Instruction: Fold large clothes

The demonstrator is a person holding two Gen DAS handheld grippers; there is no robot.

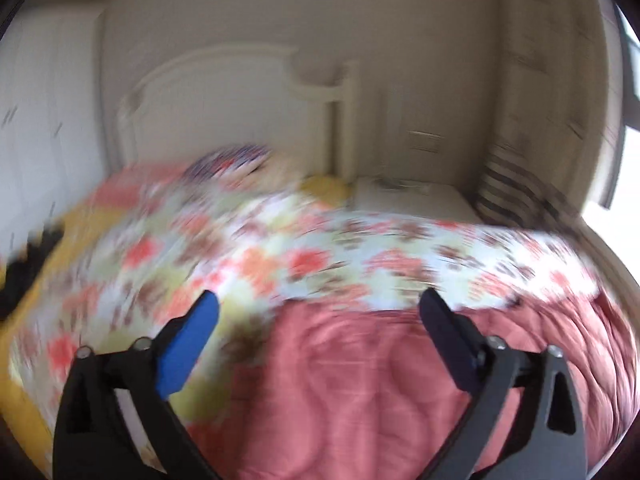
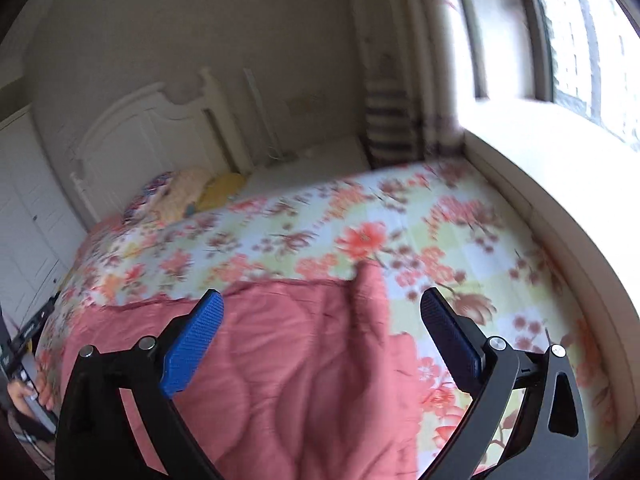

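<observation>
A pink quilted blanket [image 1: 360, 380] lies on a bed with a floral sheet [image 1: 280, 248]. My left gripper [image 1: 320, 300] is open and empty above the blanket's far edge. In the right wrist view the same pink blanket [image 2: 288, 360] covers the near left part of the floral sheet [image 2: 360, 216], with a corner turned up near the middle. My right gripper [image 2: 322, 300] is open and empty above it. The left wrist view is blurred by motion.
A white headboard [image 1: 224, 100] and pillows [image 2: 188, 196] stand at the bed's far end. A white nightstand [image 1: 412, 200] and a striped cushion [image 1: 516, 188] sit beside it. A window ledge [image 2: 560, 168] runs along the right. A white wardrobe [image 2: 24, 216] is left.
</observation>
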